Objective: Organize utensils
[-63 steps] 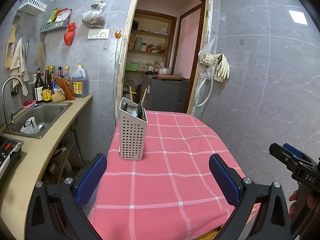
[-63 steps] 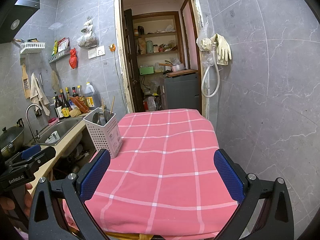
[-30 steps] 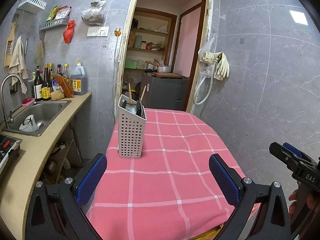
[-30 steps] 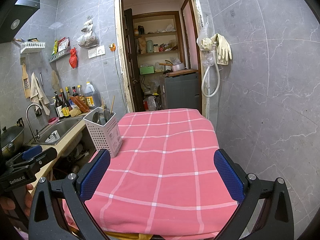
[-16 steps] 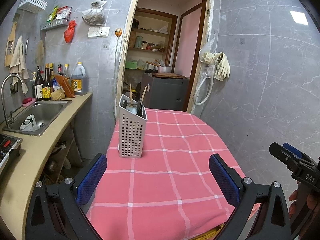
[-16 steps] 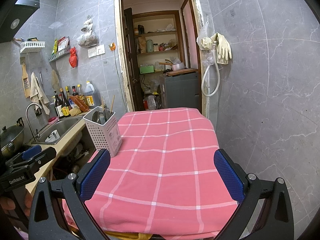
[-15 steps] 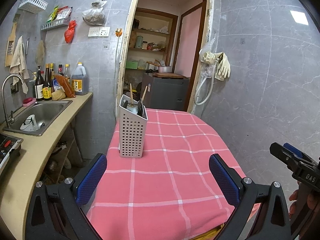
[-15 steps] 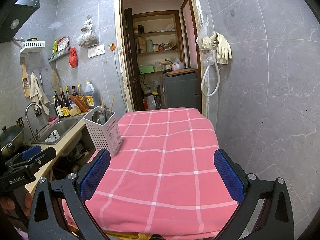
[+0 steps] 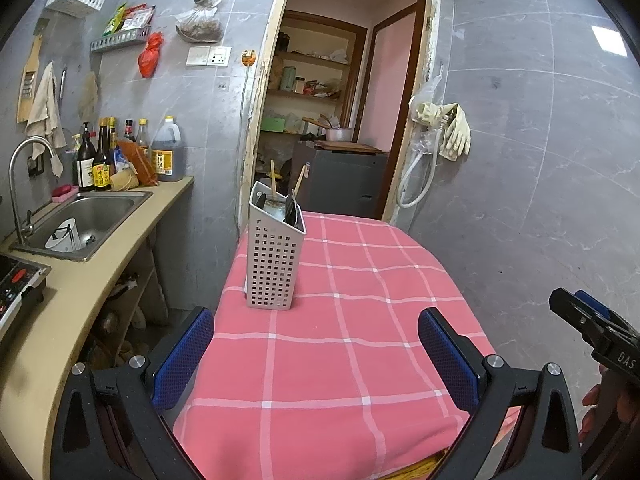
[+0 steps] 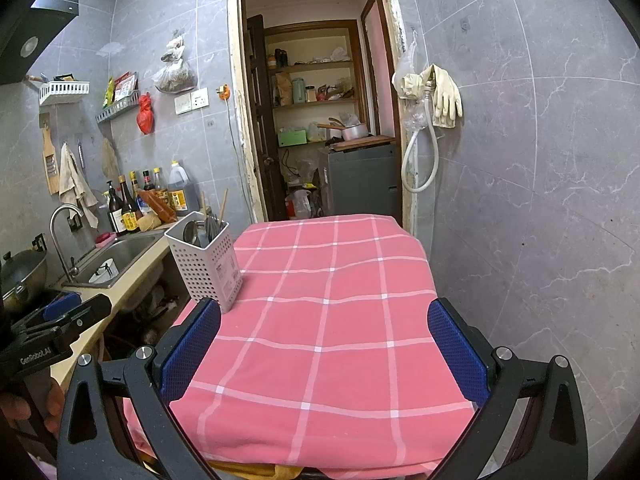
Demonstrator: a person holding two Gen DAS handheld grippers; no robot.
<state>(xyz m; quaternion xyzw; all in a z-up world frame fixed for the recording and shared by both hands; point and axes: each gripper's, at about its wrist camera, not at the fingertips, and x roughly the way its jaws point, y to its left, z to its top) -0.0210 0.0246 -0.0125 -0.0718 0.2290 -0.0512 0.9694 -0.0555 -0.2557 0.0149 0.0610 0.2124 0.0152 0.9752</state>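
Both the left gripper (image 9: 316, 344) and the right gripper (image 10: 324, 340) hang spread and empty over the bench (image 9: 360, 320). The caddy (image 9: 274, 256) stands upright at its left edge; the utensils (image 9: 290, 210) inside are mostly hidden.

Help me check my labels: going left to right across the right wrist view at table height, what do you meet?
Faucet → sink → white perforated utensil holder → pink checked tablecloth → grey tiled wall. The right gripper hangs open in front, empty.
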